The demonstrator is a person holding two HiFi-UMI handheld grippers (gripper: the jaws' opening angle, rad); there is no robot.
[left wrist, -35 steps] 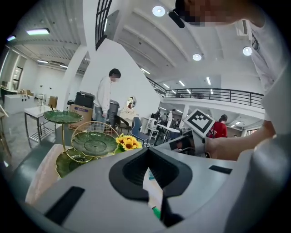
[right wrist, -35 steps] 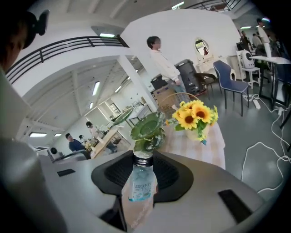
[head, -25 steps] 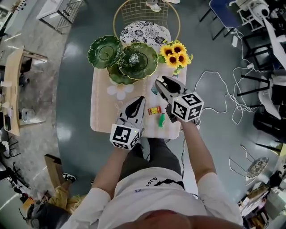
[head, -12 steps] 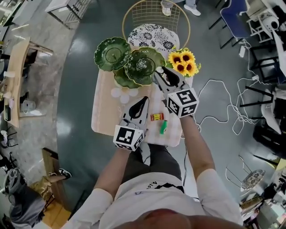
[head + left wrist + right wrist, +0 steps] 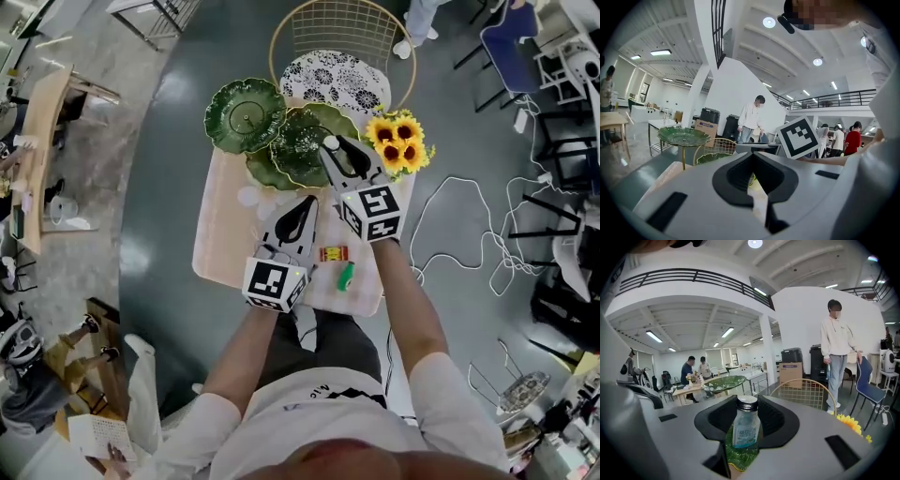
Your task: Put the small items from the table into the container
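My right gripper (image 5: 330, 148) is shut on a small clear bottle (image 5: 329, 142) with a white cap and holds it upright over the middle green leaf-shaped dish (image 5: 305, 150). In the right gripper view the bottle (image 5: 746, 425) stands between the jaws with the green dish (image 5: 739, 458) right beneath it. My left gripper (image 5: 308, 202) hovers over the table's middle, shut with nothing in it; its jaws (image 5: 753, 154) meet at the tip. A small red-and-yellow item (image 5: 333, 253) and a green item (image 5: 346, 276) lie on the table (image 5: 220, 244) near the front edge.
The tiered dish has a higher green plate (image 5: 246, 114) at the left and a lower one (image 5: 265, 171). Sunflowers (image 5: 400, 142) stand at the table's far right corner. A wire chair with a patterned cushion (image 5: 333, 75) is behind the table. A person (image 5: 836, 348) stands beyond.
My right gripper has carried the bottle away from the table's right side and up over the green dish. The left gripper has hardly moved.
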